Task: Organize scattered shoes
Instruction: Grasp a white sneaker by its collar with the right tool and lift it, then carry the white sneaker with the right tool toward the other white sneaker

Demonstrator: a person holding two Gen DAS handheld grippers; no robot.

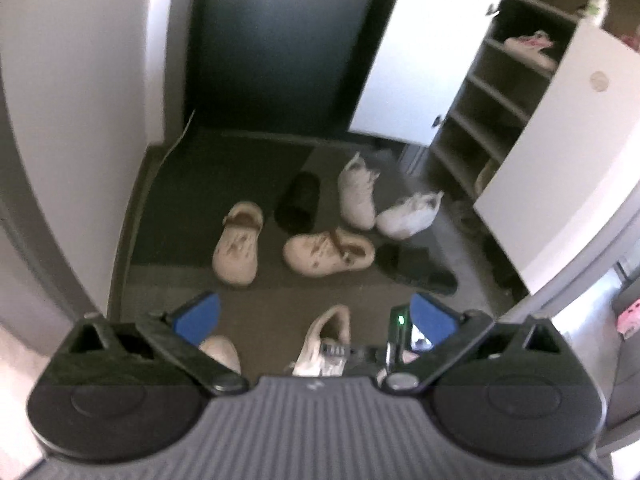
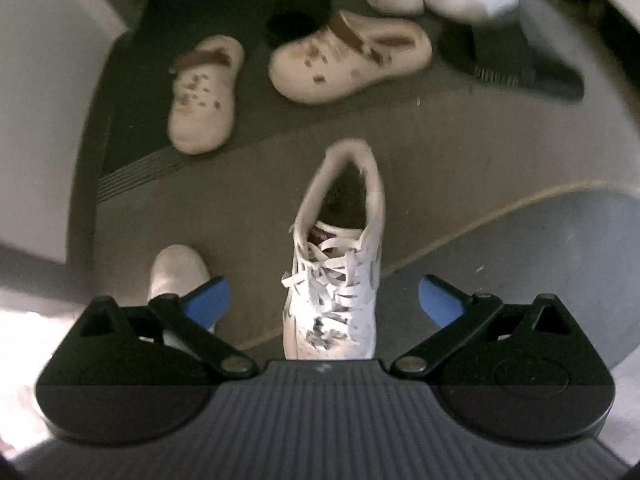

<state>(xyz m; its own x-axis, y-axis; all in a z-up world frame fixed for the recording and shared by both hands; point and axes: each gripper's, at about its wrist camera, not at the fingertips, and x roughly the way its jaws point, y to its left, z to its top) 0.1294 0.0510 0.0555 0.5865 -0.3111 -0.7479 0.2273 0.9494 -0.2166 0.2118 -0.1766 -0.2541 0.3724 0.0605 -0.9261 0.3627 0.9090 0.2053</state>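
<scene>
Shoes lie scattered on the entry floor. A white laced sneaker [image 2: 336, 264] sits right below my right gripper [image 2: 324, 300], which is open and straddles it without touching. Its partner's toe [image 2: 178, 268] shows beside the left finger. Two cream clogs [image 2: 204, 92] [image 2: 348, 60] with brown straps lie further ahead. My left gripper [image 1: 316, 316] hangs open higher up, above the same sneaker [image 1: 326, 340]. Beyond are the clogs [image 1: 238, 244] [image 1: 328, 252], two white sneakers [image 1: 358, 192] [image 1: 408, 212] and black slippers [image 1: 298, 200] [image 1: 418, 270].
An open shoe cabinet [image 1: 492, 100] with white doors [image 1: 424, 48] stands at the right; a pale shoe [image 1: 528, 46] rests on an upper shelf. A dark door [image 1: 280, 40] and dark mat [image 1: 200, 200] lie ahead. White walls [image 1: 72, 120] close the left side.
</scene>
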